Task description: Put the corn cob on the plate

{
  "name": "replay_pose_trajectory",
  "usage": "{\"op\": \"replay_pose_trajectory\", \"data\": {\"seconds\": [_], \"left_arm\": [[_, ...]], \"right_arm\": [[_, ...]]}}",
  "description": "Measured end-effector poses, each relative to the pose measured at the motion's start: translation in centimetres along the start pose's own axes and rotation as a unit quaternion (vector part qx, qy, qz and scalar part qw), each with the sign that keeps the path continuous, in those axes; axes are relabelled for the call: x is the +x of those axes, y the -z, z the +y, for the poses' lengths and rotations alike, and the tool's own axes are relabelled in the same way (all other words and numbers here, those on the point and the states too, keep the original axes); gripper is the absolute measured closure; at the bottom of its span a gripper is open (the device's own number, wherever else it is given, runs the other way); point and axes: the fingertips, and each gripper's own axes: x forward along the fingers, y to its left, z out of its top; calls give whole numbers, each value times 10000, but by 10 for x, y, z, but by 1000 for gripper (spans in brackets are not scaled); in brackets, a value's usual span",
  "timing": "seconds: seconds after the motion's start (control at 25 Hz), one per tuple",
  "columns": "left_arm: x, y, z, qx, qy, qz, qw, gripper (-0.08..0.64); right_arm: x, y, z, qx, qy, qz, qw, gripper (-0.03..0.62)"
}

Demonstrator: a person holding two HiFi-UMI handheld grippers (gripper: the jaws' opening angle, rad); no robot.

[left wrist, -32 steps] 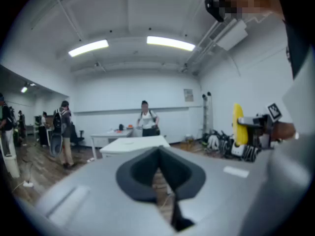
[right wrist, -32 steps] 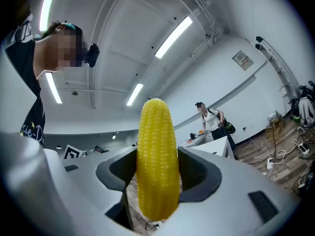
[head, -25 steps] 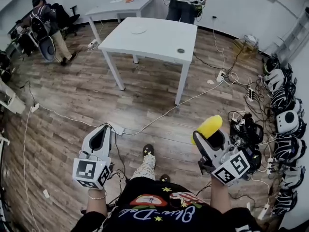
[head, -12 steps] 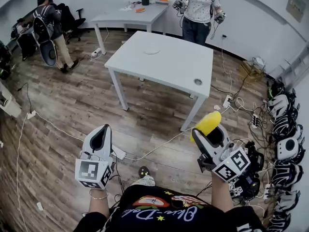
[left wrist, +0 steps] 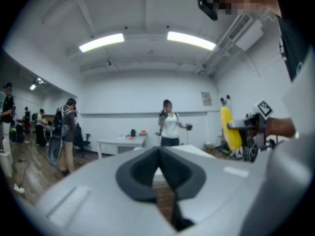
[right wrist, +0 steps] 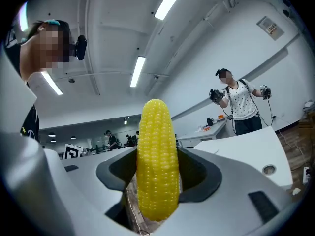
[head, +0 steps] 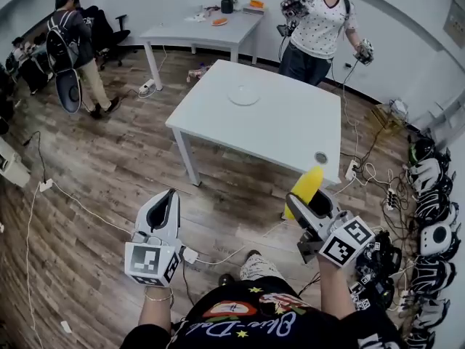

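My right gripper (head: 308, 201) (right wrist: 157, 181) is shut on a yellow corn cob (head: 305, 186) (right wrist: 156, 161), which stands upright between its jaws. The cob (left wrist: 227, 128) also shows at the right of the left gripper view. A white plate (head: 243, 95) lies on the white table (head: 290, 129) ahead, far beyond both grippers. My left gripper (head: 166, 208) (left wrist: 158, 167) is shut with nothing in it, held low over the wooden floor at the left.
A person (head: 320, 27) with grippers stands behind the table. A second table (head: 200, 31) with small items is at the back. Another person (head: 69, 46) stands far left. Cables (head: 80, 206) cross the floor; helmets (head: 432, 209) line the right wall.
The table and plate have come nearer and lower in the head view as I moved forward. Both grippers kept their pose, the right still holding the cob.
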Motion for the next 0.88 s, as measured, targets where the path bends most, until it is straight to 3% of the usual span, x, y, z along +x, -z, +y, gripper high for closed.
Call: {"op": "replay_pose_trajectory", "data": {"seconds": [0.24, 0.48, 0.72, 0.88], "left_arm": [[85, 12, 41, 56, 20, 99, 9999, 566], [214, 4, 95, 205, -172, -20, 9996, 566], [327, -7, 128, 142, -190, -150, 9996, 566], [393, -1, 147, 146, 27, -85, 9999, 566]], "right_arm": [[93, -3, -71, 13, -9, 136, 9999, 333], [205, -26, -179, 21, 48, 145, 9999, 333], [305, -26, -261, -262, -97, 746, 9968, 333], [372, -8, -310, -348, 12, 1262, 9914, 333]]}}
